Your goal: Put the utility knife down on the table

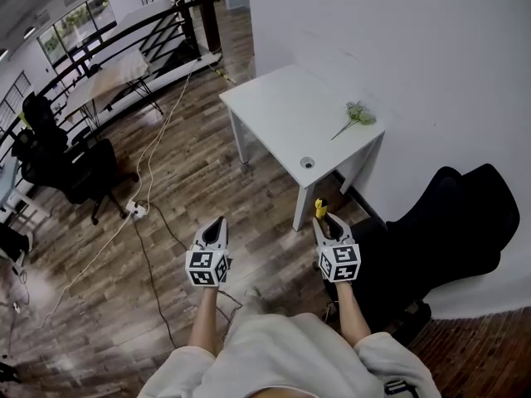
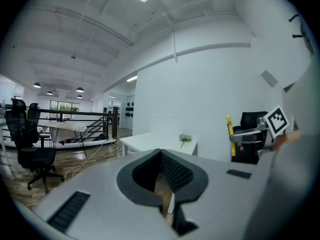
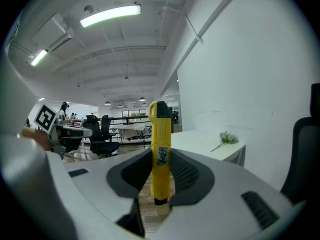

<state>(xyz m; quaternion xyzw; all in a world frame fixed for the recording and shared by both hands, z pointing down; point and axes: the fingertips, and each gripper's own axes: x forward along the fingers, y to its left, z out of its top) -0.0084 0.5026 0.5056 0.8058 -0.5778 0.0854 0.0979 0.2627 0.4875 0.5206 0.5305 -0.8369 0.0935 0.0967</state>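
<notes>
Right gripper [image 1: 326,220] grips the utility knife [image 3: 159,151] upright; left gripper [image 1: 219,222] closed, empty. Recommend carrying it over the table [image 1: 274,106] and laying it flat before release.

The utility knife [image 3: 160,154] is a chunky yellow one with a dark cap on top, a black bottom end and a little sticker halfway up the body. It's standing pretty much straight upright, pinched by the right gripper [image 1: 328,225], jaws pressed on its lower half. Not on the table [image 1: 282,106] yet: it's up in the air, just off that small white table's near corner.
</notes>
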